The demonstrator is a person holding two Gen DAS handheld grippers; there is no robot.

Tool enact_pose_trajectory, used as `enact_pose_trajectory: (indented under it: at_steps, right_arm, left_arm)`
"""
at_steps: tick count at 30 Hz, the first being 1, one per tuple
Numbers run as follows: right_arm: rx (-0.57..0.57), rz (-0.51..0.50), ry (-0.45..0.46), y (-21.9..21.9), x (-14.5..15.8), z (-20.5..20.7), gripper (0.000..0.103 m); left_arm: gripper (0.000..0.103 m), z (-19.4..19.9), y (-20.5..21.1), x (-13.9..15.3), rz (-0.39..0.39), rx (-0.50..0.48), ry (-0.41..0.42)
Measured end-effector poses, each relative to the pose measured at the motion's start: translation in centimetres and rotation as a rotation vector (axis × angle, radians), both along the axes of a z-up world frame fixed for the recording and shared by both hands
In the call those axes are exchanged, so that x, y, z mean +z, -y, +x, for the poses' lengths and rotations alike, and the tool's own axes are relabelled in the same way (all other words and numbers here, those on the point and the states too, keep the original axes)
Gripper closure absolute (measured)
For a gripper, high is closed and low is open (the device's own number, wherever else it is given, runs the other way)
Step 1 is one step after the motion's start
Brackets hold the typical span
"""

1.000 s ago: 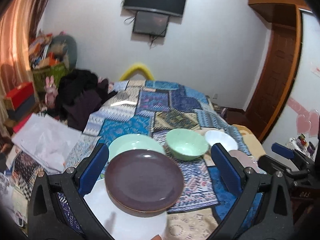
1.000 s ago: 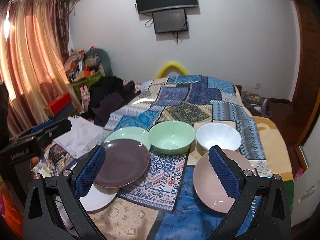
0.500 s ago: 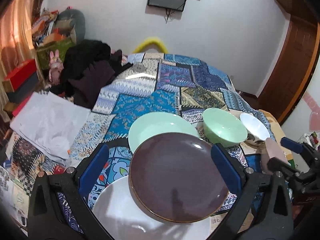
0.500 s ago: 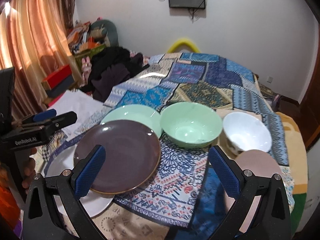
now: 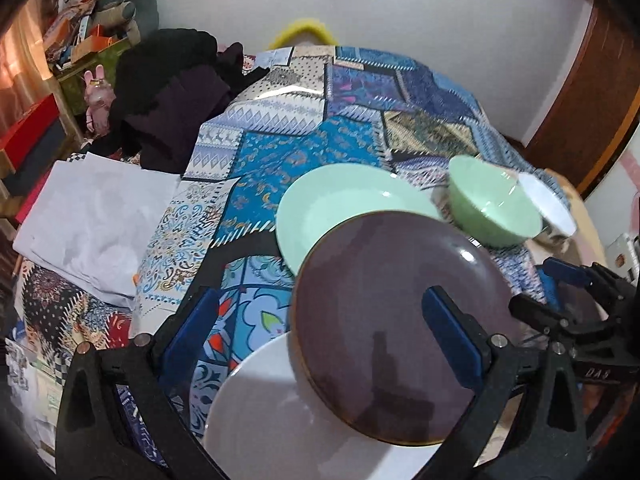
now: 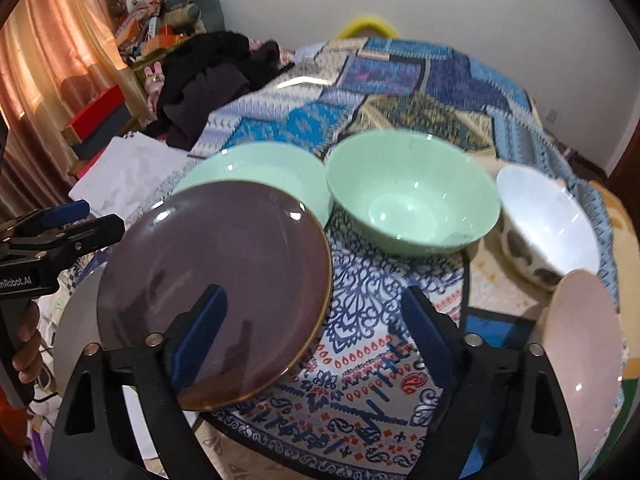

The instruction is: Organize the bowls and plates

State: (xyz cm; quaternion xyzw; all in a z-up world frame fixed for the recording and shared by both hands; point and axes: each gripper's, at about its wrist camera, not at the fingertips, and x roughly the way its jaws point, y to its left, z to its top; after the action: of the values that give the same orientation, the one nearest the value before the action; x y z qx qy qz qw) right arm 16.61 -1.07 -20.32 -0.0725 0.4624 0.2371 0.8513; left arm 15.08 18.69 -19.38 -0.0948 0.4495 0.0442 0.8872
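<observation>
Where clothes pile, patchwork bedspread [image 5: 304,148] bears plates [image 6: 216,276].

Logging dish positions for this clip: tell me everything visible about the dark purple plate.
The dark purple plate is round and shallow, glossy like glazed ceramic, with a thin golden-brown rim. It is empty and slightly tilted, lying partly over the white plate and overlapping the green plate. Neither gripper touches it in either view.

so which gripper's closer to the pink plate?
Right. The right gripper hangs open over the patterned cloth, with the pink plate just beyond its outer finger. The left gripper is over the brown plate, at the far side of the spread.
</observation>
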Motion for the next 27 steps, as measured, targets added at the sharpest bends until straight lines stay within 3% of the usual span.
enact_pose_trajectory:
  at_steps: [4, 10, 16, 27]
  right_arm:
    - [-0.013, 0.008, -0.05, 0.2, -1.0, 0.5, 0.029]
    - [-0.013, 0.022, -0.117, 0.2, -2.1, 0.9, 0.045]
    - [0.002, 0.032, -0.155, -0.3, -2.5, 1.0, 0.047]
    - [0.01, 0.069, -0.199, -0.6, -2.8, 1.4, 0.048]
  left_arm:
    - [0.026, 0.3, -0.5, -1.0, -0.03, -0.027, -0.035]
    - [0.037, 0.8, -0.7, -2.1, -0.069, -0.054, -0.075]
    - [0.057, 1.2, -0.5, -3.1, -0.092, -0.095, -0.123]
    - [0.06, 1.6, -1.1, -4.4, -0.178, -0.087, -0.159]
